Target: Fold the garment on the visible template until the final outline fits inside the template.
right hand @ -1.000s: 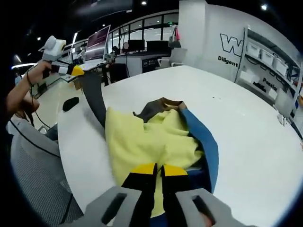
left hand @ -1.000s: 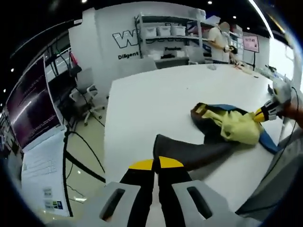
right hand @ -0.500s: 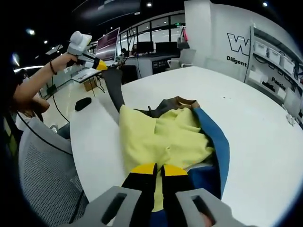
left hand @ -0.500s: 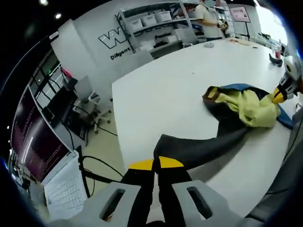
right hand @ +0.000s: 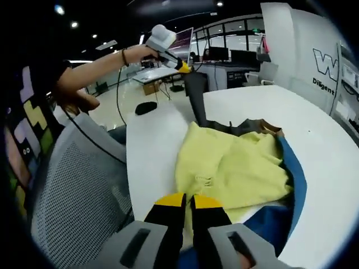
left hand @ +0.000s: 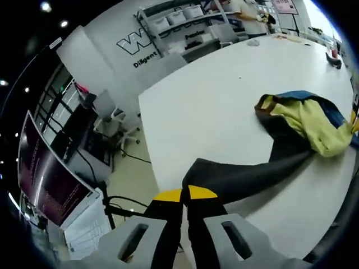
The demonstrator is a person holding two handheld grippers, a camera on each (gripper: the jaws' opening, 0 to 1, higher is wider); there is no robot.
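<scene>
Garment (right hand: 233,168) bunched nr tabletop (left hand: 213,106) edge; left claw (left hand: 184,194) clenched on dark sleeve (left hand: 247,174), right claw (right hand: 187,200) clenched on yellow part.

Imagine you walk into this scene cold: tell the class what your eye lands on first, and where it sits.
First comes the yellow, blue and grey garment, bunched on the white table in front of the right gripper, which is shut on its near edge. Next, its dark grey sleeve stretches off towards the table's edge, pinched in the left gripper. In the right gripper view that left gripper is held high, lifting the sleeve end above the table.
</scene>
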